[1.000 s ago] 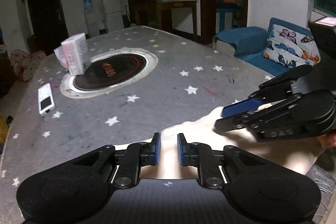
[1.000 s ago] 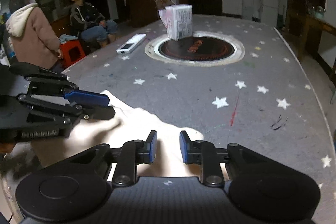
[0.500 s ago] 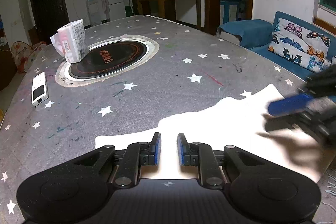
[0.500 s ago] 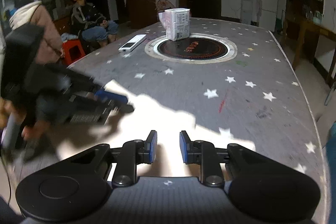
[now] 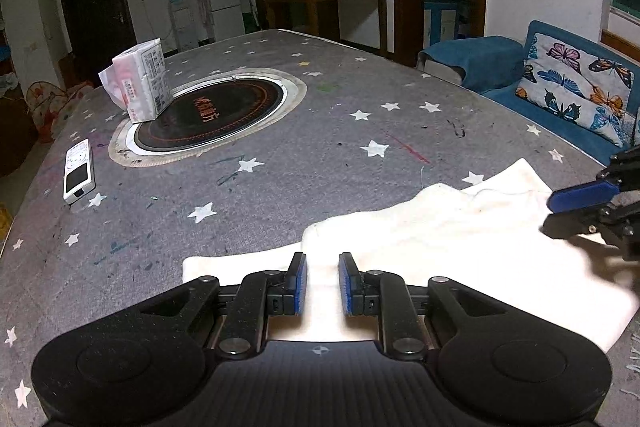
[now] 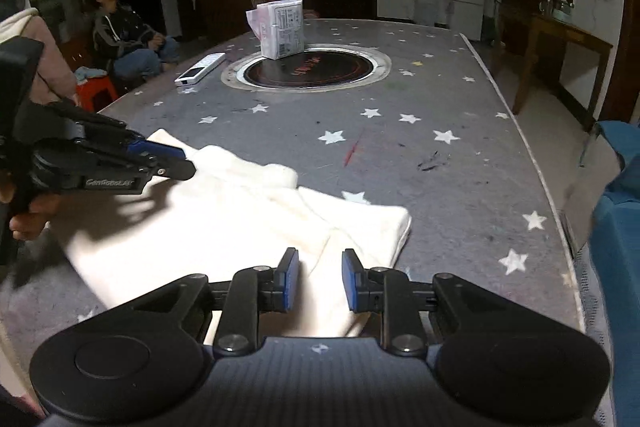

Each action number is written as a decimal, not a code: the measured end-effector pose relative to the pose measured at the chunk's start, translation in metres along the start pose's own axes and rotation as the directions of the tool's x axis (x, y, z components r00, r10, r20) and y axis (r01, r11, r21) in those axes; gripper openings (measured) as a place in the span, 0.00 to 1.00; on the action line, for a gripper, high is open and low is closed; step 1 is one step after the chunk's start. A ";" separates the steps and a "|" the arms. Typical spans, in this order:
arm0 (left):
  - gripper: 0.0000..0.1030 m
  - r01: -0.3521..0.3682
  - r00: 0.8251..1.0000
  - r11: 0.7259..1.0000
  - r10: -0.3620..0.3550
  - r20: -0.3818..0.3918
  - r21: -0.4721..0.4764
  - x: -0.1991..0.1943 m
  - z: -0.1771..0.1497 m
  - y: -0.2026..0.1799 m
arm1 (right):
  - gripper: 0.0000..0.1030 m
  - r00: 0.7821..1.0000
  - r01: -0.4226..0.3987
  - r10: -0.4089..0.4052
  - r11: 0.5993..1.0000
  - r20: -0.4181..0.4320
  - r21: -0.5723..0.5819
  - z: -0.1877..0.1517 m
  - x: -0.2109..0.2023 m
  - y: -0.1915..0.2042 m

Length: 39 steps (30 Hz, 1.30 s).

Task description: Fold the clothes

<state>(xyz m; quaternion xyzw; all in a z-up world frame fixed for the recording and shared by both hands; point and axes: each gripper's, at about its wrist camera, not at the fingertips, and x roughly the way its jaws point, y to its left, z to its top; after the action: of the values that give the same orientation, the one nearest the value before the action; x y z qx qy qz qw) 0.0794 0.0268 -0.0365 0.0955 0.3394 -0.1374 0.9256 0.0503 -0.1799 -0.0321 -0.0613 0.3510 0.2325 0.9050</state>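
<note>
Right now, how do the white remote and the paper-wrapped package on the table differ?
The remote lies flat on the starry cloth; the package stands upright. The remote is slim and sits beside the round cooktop, while the bulkier package overlaps its rim. Both are white and untouched.

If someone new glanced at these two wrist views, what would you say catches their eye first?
The bright white garment spread on the near edge of the star-patterned grey table, glowing against the dim room. Next, the left gripper and right gripper, both over the cloth with jaws apart and nothing between them. Further back, a white tissue pack stands at the rim of the round black cooktop, with a white remote beside it.
</note>
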 end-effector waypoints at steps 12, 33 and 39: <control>0.20 0.009 1.000 1.000 -0.009 0.007 -0.017 -0.001 -0.003 0.003 | 0.11 0.999 -0.032 0.032 0.998 0.008 -0.055 0.027 0.045 0.017; 0.30 0.068 0.993 0.996 -0.062 0.097 -0.060 -0.085 -0.033 -0.002 | 0.12 0.997 -0.069 0.071 0.996 0.041 -0.061 0.018 0.018 0.033; 0.30 0.036 0.999 0.991 -0.030 0.043 -0.130 -0.071 -0.041 0.011 | 0.12 0.995 -0.092 0.096 0.991 0.038 -0.100 0.011 0.012 0.046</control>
<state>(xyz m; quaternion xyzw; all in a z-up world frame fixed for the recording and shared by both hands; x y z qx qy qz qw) 0.0058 0.0621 -0.0199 0.0261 0.3302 -0.1321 0.9342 0.0433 -0.1312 -0.0293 -0.0844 0.3222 0.2930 0.8962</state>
